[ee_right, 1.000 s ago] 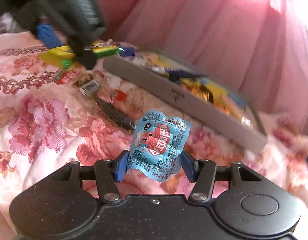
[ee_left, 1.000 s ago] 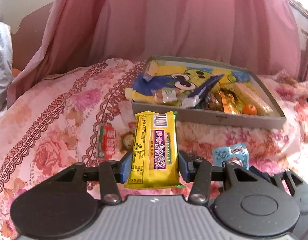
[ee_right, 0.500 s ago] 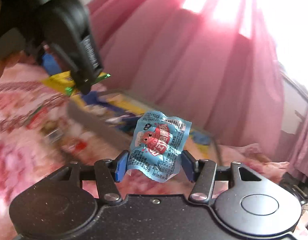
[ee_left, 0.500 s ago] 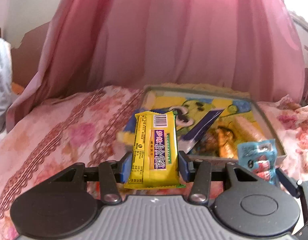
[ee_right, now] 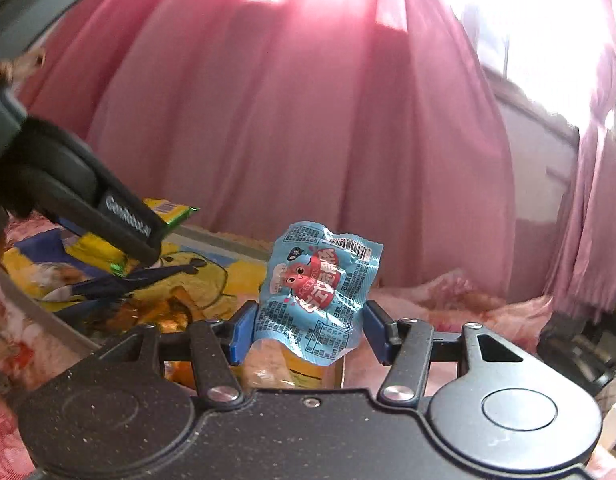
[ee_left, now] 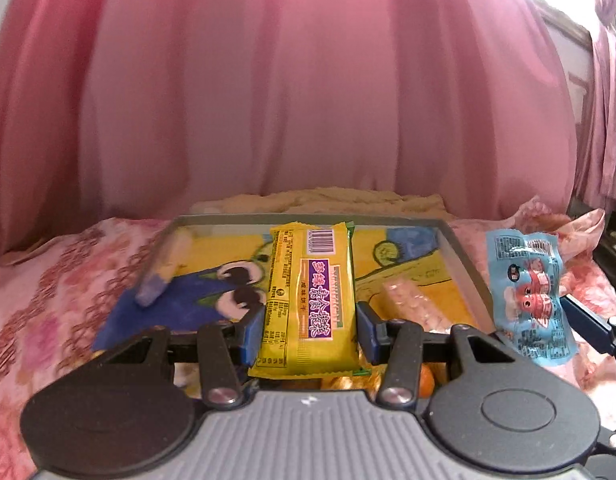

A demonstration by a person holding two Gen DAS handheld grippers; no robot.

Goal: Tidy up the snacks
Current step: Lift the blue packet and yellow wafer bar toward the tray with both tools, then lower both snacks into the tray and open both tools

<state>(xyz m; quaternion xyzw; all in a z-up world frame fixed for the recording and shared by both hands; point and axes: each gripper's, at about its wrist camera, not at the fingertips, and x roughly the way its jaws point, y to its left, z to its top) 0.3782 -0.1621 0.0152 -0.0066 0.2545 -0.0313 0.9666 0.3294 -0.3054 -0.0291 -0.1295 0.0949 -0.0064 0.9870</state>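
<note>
My left gripper (ee_left: 309,330) is shut on a yellow snack bar (ee_left: 311,292) with a purple label, held over the grey box (ee_left: 459,252) with a yellow cartoon bottom. Beside it, my right gripper (ee_right: 308,330) is shut on a light blue snack packet (ee_right: 315,292), above the box's right side. That blue packet (ee_left: 527,292) also shows at the right of the left wrist view. The left gripper (ee_right: 124,224) and the yellow bar's tip (ee_right: 176,212) appear at the left of the right wrist view. Several snacks lie in the box, among them a pale pink packet (ee_left: 407,300).
The box sits on a pink floral bedspread (ee_left: 48,288). A pink curtain (ee_left: 288,80) hangs close behind it. A small orange fruit (ee_left: 427,380) lies at the box's near edge. A bright window (ee_right: 527,12) stands at the upper right.
Both grippers have lifted off the bedspread and moved forward over the box, each still holding its snack. The loose snacks on the bedspread have dropped out of view.
</note>
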